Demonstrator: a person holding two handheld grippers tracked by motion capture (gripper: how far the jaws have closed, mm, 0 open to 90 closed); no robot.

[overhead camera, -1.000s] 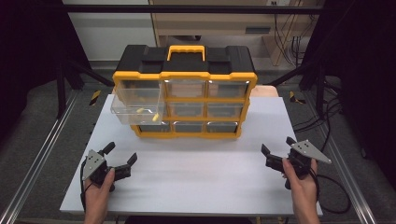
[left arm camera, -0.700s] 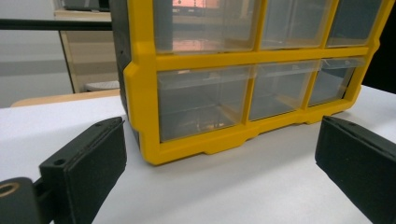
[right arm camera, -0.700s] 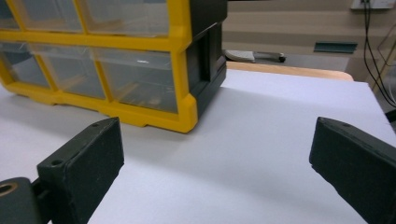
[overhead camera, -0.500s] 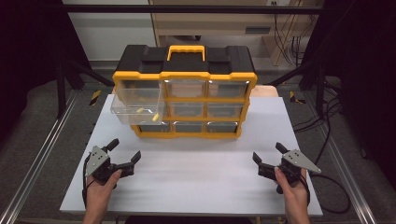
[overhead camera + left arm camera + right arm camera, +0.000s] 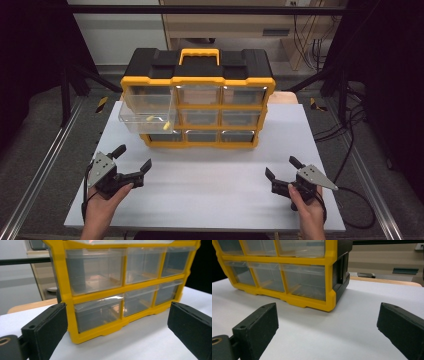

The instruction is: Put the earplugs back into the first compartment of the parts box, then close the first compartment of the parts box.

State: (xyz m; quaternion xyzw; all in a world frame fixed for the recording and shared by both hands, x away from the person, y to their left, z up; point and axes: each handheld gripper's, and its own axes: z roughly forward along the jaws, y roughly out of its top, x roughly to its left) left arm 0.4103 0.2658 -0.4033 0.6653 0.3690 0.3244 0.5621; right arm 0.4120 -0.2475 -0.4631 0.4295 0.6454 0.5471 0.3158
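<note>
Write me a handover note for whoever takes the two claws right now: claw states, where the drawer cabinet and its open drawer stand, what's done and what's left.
Left claw: open, holding nothing, near the table's front left corner.
Right claw: open, holding nothing, near the front right.
Drawer cabinet: upright at the back of the table, three rows of three clear drawers.
Open drawer: middle row, left column, pulled out, with small yellow pieces inside. The other drawers sit flush.
Done: one drawer is out.
Left: probably reach in with the left claw, either to handle the yellow pieces or push the drawer shut.

A yellow-and-black drawer organizer point(image 5: 197, 97) stands upright at the frame's upper centre, holding nine clear drawers. Its middle-left drawer point(image 5: 146, 120) is pulled out, containing small yellow pieces point(image 5: 159, 121).
</note>
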